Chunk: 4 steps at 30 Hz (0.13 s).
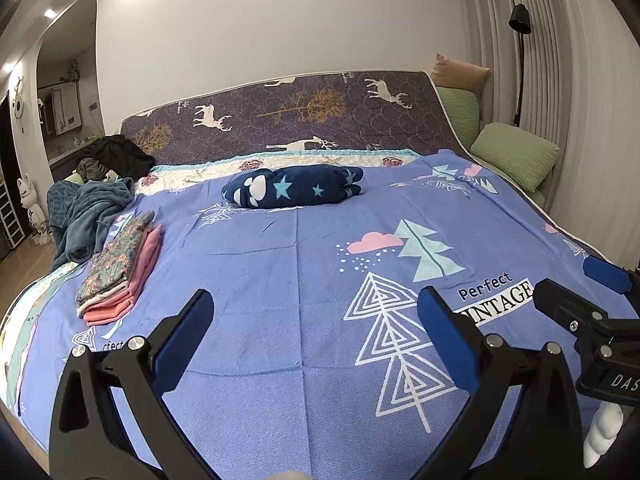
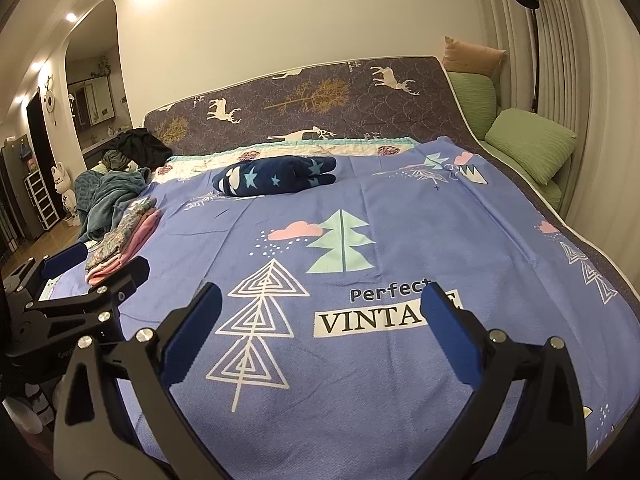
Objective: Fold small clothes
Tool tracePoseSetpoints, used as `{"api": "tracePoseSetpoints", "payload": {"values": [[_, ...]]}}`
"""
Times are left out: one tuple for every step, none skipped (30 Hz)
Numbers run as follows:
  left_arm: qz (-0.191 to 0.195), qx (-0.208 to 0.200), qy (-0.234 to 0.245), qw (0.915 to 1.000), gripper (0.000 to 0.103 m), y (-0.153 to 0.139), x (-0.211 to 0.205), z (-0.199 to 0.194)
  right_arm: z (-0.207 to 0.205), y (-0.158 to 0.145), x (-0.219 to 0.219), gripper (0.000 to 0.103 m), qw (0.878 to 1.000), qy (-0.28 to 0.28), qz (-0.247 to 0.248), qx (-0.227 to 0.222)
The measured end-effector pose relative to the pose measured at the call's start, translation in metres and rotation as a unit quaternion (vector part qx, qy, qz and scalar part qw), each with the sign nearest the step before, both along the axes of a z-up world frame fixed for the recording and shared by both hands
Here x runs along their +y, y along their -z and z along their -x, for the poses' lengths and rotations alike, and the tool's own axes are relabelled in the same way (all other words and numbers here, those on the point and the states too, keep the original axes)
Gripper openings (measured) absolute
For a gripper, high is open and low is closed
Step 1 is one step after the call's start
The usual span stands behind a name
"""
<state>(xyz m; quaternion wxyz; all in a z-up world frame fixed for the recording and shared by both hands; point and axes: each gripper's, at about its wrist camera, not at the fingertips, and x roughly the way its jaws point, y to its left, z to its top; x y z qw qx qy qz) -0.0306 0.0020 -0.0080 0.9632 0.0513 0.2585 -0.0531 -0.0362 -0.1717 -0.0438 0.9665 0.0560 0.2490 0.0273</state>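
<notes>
Left gripper [image 1: 316, 312] and right gripper [image 2: 320, 308] hover over the blue bedspread [image 1: 280, 280], fingers spread wide, holding nothing. Farther off, folded clothes stack [image 1: 120, 268] at bed's left edge; beyond, unfolded heap [image 1: 88, 216], navy star blanket [image 1: 292, 186].

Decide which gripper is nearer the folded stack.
Left. The left gripper hovers just right of the folded stack; the right gripper sits farther right, beyond the left one.

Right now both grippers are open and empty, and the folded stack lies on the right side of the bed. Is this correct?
Not quite. The stack lies on the left side of the bed, as the left wrist view shows. The left gripper and right gripper are indeed open and empty.
</notes>
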Motion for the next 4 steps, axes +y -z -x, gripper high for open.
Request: {"api": "tracePoseSetpoints", "payload": {"values": [[0.000, -0.001, 0.000, 1.0000, 0.102, 0.0000, 0.0002, 0.0004, -0.0004, 0.0002, 0.0002, 0.101, 1.000, 0.000, 0.000, 0.001], [0.001, -0.001, 0.000, 1.0000, 0.102, 0.0000, 0.0002, 0.0008, -0.0015, 0.0005, 0.0002, 0.101, 1.000, -0.001, 0.001, 0.003], [0.001, -0.001, 0.000, 1.0000, 0.102, 0.0000, -0.0001, 0.0010, -0.0019, 0.0008, 0.0006, 0.101, 1.000, -0.001, 0.001, 0.004], [0.001, -0.001, 0.000, 1.0000, 0.102, 0.0002, -0.0002, 0.0012, -0.0022, 0.0011, 0.0009, 0.101, 1.000, -0.001, 0.002, 0.006]]}}
